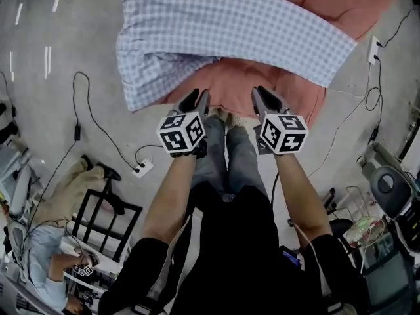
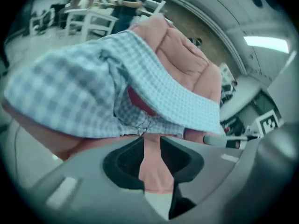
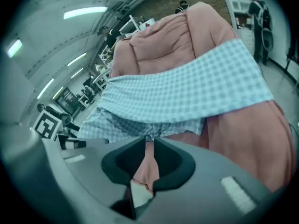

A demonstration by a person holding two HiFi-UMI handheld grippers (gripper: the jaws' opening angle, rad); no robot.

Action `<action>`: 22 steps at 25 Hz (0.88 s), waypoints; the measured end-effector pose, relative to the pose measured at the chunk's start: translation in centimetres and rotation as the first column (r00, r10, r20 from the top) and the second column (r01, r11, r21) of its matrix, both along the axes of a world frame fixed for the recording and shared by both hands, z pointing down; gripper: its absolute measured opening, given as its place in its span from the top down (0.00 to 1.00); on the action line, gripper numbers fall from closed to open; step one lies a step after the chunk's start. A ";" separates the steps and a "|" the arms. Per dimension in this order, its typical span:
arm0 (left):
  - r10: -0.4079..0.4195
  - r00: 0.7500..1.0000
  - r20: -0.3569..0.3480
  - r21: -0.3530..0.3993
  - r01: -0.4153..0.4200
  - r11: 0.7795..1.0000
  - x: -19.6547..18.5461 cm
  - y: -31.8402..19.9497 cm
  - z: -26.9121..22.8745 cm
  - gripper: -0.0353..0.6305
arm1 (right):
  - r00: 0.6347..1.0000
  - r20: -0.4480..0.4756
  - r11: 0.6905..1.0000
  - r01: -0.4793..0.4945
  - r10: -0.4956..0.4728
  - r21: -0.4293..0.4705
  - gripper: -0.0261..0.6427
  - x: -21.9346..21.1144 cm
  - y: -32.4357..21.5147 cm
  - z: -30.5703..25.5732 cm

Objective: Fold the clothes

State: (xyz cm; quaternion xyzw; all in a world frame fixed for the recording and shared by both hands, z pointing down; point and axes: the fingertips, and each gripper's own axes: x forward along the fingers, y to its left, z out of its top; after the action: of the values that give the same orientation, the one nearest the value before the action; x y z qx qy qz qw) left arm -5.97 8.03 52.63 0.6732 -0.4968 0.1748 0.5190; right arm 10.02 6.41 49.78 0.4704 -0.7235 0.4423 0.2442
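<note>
The pink cloth (image 1: 230,87) was pinched at its near edge by the left tongs (image 1: 199,97) and the right tongs (image 1: 262,93), equally near, and was spread ahead, with the checked shirt (image 1: 230,25) laid crosswise.

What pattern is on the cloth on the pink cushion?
The cloth has small blue-and-white checks, clearest in the head view.
</note>
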 end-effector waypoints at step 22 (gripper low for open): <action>-0.720 0.577 -0.385 -0.181 0.718 0.672 -0.6 -4.7 13.9 0.75 | 0.993 0.114 0.998 0.047 -0.042 -0.042 0.88 0.5 2.4 4.2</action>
State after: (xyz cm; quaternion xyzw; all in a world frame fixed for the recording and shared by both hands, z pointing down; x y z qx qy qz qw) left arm -6.58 3.32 66.58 0.4334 -0.6002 -0.2005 0.6417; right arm 10.48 8.80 53.99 0.4230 -0.7363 0.4787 0.2231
